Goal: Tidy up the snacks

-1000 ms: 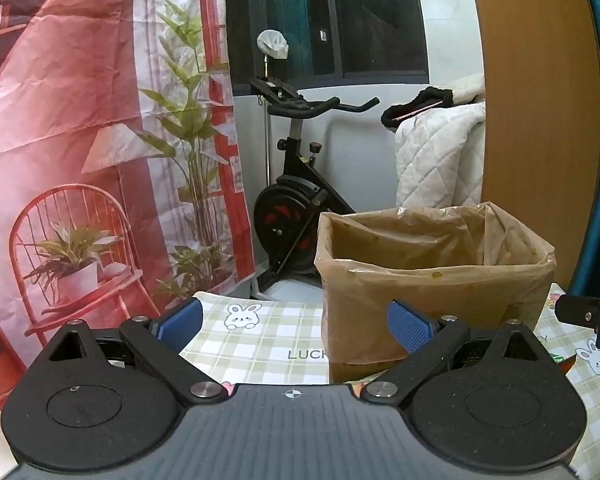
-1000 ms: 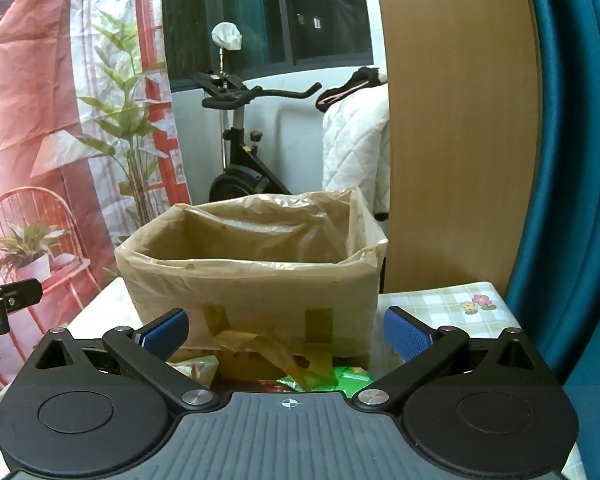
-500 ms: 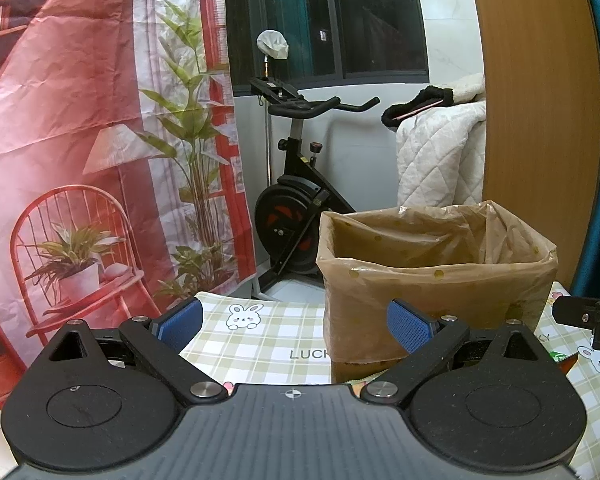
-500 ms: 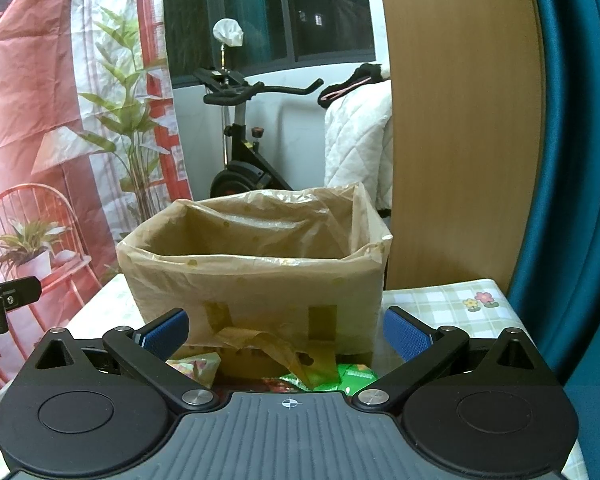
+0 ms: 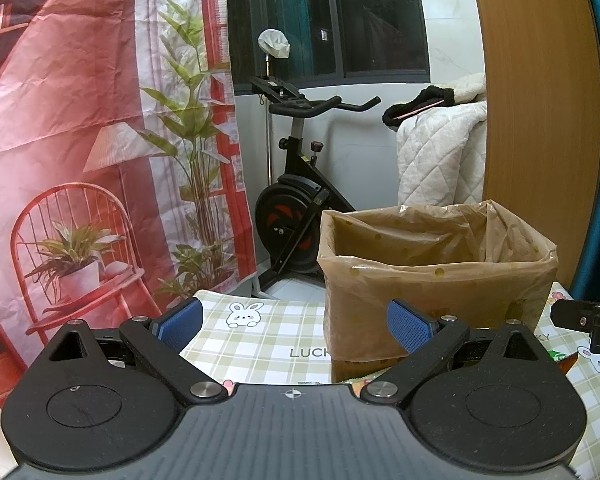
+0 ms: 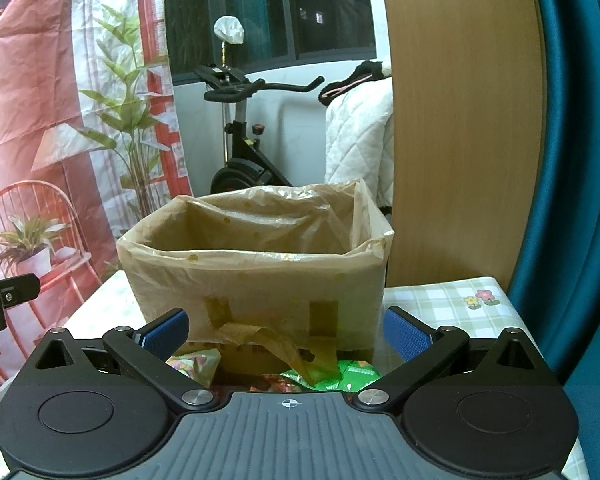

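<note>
Snacks first: a green packet point(image 6: 350, 374) and a yellow-green wrapper point(image 6: 194, 364) lie on the tabletop point(image 5: 260, 344) at the foot of the lined box point(image 6: 256, 276), low centre of the right wrist view, w/ a reddish pack btwn them, mostly hidden by the tool body. The box stands just behind them, open top, brown liner folded over its rim.

Key relation: the snacks sit straight ahead of and below our right tool point(image 6: 286, 330), inside the gap btwn its blue pads. Their long axes we can't tell, too much is covered. From our left tool point(image 5: 296, 322) the box is ahead and to the right of frame, and only a sliver of packet shows at its base, so the right hand is nearer, we judge.

Both tools are spread wide, nothing pinched. Next move, prob.: dip the right tool fwd and down onto the green packet.
</note>
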`<state>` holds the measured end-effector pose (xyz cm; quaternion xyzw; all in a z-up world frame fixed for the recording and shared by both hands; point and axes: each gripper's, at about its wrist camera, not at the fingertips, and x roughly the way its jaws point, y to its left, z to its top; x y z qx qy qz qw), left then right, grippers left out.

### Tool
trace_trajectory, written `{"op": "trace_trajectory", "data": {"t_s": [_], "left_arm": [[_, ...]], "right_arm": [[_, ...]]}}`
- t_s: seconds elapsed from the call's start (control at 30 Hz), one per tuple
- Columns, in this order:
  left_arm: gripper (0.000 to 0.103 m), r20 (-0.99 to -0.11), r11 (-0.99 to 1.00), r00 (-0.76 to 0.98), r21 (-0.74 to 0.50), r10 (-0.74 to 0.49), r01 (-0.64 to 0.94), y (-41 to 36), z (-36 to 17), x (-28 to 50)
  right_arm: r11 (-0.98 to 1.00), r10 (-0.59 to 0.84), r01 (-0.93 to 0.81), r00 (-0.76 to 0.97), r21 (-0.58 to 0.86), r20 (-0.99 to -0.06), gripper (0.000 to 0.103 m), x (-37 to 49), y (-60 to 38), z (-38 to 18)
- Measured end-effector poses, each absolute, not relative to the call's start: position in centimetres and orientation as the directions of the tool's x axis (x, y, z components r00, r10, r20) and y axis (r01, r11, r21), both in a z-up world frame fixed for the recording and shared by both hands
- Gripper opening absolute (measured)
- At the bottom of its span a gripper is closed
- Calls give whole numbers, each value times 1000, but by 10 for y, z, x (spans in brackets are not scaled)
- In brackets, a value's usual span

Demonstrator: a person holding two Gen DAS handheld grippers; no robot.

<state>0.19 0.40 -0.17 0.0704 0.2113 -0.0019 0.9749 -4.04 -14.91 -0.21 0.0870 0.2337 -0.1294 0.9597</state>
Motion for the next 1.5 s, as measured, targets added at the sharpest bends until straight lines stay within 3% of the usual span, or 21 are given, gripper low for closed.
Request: {"op": "trace_trajectory", "data": {"t_s": [1.5], "left_arm": [[100,-431,992,903,118,8,47,4,-11,6]], "right_arm": [[952,-208,290,852,103,-481,103,-39,-147,-12]]}}
